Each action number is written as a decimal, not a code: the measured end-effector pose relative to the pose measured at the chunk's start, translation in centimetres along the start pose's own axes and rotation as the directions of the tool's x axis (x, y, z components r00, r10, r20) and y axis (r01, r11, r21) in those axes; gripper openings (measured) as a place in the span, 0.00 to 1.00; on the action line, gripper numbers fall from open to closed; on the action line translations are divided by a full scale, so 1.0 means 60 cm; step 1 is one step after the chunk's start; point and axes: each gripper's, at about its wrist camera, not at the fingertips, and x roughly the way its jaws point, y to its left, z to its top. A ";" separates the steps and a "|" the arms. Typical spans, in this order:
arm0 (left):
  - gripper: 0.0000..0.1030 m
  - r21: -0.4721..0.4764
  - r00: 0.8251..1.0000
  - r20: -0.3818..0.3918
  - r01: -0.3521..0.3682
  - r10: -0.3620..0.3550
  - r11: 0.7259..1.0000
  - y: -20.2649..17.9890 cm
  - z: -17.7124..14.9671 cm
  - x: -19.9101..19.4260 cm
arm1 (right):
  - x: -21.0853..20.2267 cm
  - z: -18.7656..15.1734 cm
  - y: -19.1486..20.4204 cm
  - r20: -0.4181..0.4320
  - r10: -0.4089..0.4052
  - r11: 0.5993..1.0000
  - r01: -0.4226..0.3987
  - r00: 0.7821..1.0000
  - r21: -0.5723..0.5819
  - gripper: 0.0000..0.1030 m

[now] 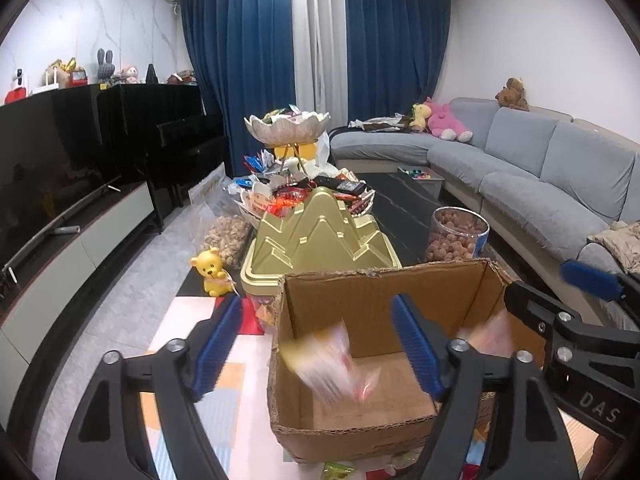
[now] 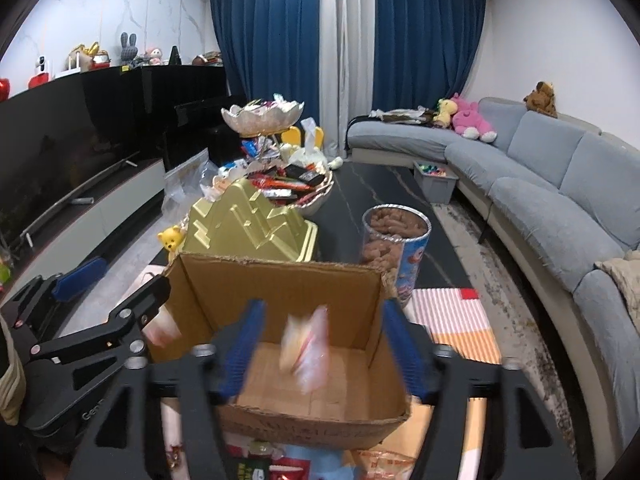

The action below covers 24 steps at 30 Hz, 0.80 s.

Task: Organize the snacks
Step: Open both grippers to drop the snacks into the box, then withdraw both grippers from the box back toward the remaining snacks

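Both grippers over an open cardboard box [image 1: 360,360] on a colourful mat [image 1: 216,392]. Left gripper [image 1: 316,344] with blue fingers [image 1: 216,340] spread wide, nothing pinched; a blurred snack packet [image 1: 324,360] loose between them, inside the box, touching neither finger. Right gripper [image 2: 320,352] likewise spread apart, fingers [image 2: 244,348] clear of a second blurred pink-and-white packet [image 2: 306,348] above the box floor. Impossible to tell whether either packet is in the air or already lying on the bottom, given the blur.

Just behind the box, a gold mountain-shaped lid [image 1: 324,236] on a cream container. Beside it to the right, a clear tub of brown snacks [image 1: 456,236] on the dark desk [image 1: 404,204]. Further back, a heaped tray of wrapped sweets [image 1: 304,196] beneath a shell-shaped bowl [image 1: 288,126] on a stand. Yellow bear figure [image 1: 212,272] to the left of the gold lid. Grey sofa [image 1: 540,164] along the right, black television [image 1: 48,168] on the left, blue curtains [image 1: 240,60] at the back.
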 end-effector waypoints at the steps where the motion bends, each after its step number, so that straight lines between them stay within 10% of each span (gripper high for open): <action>1: 0.81 0.001 1.000 0.005 -0.007 0.007 1.000 0.000 0.001 -0.003 | -0.004 0.001 -0.001 0.008 -0.006 1.000 0.006 1.000 0.001 0.79; 24: 0.99 -0.009 0.998 0.032 -0.048 0.049 0.999 0.021 -0.006 -0.063 | -0.052 -0.001 -0.006 0.036 -0.051 0.999 0.051 0.998 0.010 0.88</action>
